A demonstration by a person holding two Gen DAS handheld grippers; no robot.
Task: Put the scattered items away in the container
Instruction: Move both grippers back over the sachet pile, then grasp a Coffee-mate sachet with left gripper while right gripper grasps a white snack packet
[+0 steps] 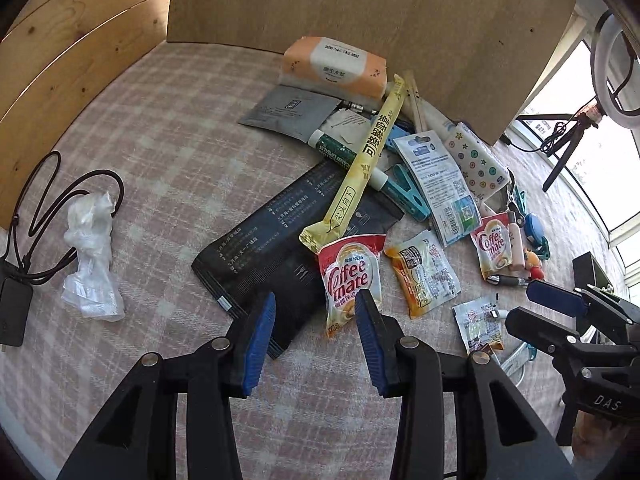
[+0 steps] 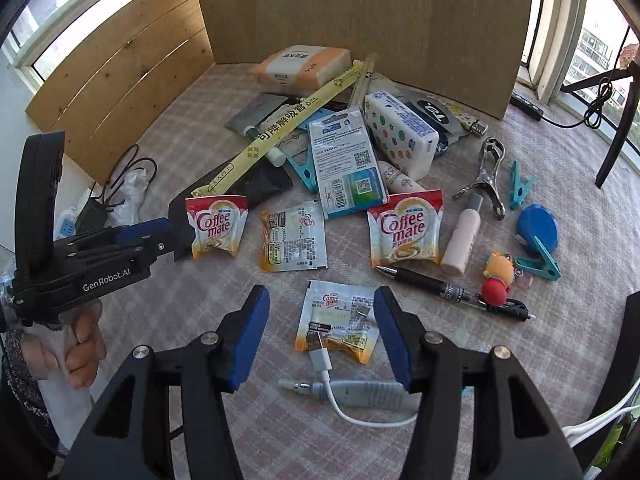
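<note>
Many small items lie scattered on a pink checked cloth point(image 2: 168, 152). My left gripper point(image 1: 316, 312) is open over the black pouch point(image 1: 280, 240), its right finger at the lower edge of a Coffee mate sachet point(image 1: 348, 276); that sachet also shows in the right wrist view point(image 2: 216, 228), next to the left gripper point(image 2: 160, 232). My right gripper point(image 2: 320, 320) is open, its fingers either side of a Coffee mate sachet lying back-up point(image 2: 340, 320). A second red sachet point(image 2: 404, 232), a pen point(image 2: 448, 290), a white cable point(image 2: 332, 384) and a small tube point(image 2: 352, 394) lie nearby. No container is in view.
A tissue pack point(image 1: 336, 66), a long yellow straw wrapper point(image 1: 360, 164), clips point(image 2: 520, 184) and a blue case point(image 2: 536, 226) lie further back. Wooden boards point(image 2: 360, 20) wall the back and left. A crumpled plastic bag point(image 1: 92, 252) and black cables point(image 1: 40, 200) lie at the left.
</note>
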